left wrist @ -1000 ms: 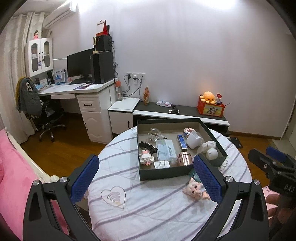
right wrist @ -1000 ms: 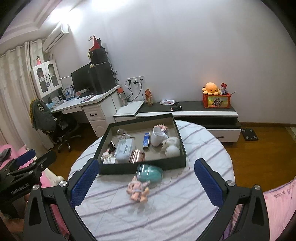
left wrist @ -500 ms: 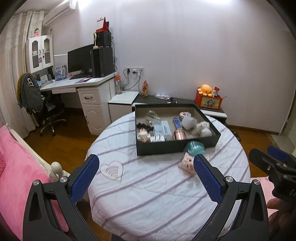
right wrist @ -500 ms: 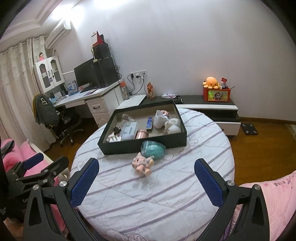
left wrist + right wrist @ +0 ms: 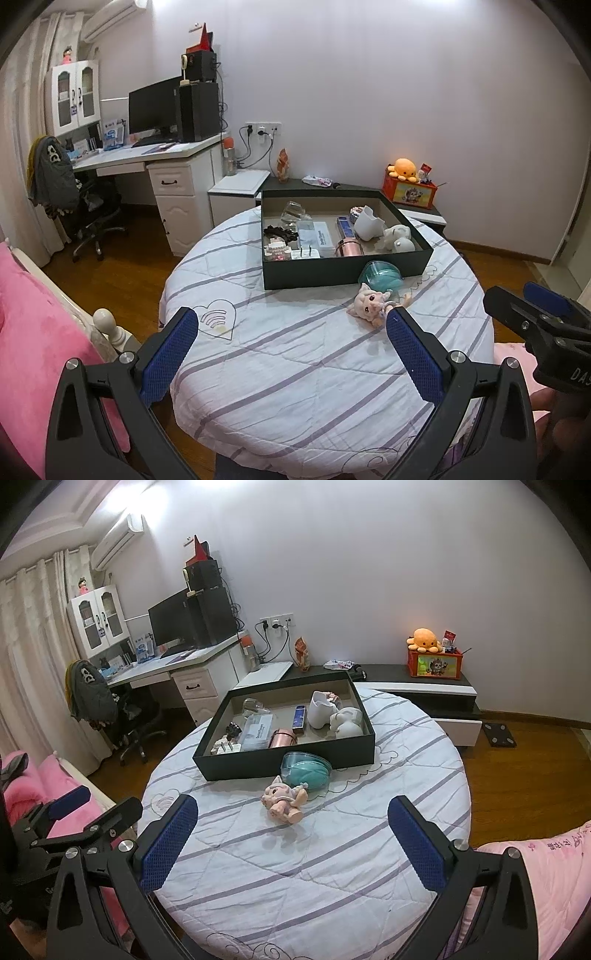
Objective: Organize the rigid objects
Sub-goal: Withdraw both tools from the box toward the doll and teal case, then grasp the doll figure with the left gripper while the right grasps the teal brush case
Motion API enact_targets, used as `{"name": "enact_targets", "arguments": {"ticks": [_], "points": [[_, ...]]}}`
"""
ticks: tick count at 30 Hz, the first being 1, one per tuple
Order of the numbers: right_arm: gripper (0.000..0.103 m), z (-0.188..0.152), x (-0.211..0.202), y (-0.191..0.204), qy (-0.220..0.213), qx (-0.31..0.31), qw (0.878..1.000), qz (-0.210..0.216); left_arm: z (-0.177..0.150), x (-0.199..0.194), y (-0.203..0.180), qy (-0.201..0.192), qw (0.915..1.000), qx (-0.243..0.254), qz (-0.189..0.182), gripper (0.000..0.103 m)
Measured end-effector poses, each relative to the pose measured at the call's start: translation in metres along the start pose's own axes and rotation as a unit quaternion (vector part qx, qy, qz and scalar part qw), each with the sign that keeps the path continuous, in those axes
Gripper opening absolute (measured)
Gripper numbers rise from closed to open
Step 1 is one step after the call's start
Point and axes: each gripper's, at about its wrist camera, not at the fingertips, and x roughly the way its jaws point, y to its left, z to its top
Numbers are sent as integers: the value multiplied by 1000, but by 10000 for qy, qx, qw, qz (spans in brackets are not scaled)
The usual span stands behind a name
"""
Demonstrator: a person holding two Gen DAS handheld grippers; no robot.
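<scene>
Two handheld grippers hover above the near edge of a round table (image 5: 295, 369) covered in a striped white cloth. The left gripper (image 5: 291, 347) and right gripper (image 5: 291, 830) both have their blue-padded jaws spread wide, holding nothing. Ahead of the jaws, well beyond their tips, lies a small pink doll (image 5: 284, 801), touching a teal lidded container (image 5: 306, 771) that rests against a dark open box (image 5: 280, 760) of small items
</scene>
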Motion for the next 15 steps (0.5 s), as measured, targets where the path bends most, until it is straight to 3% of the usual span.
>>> {"name": "enact_targets", "arguments": {"ticks": [15], "points": [[103,1,46,-41,377,315,9988,-67,-11,60,-38,559,9976,206,-338,103]]}}
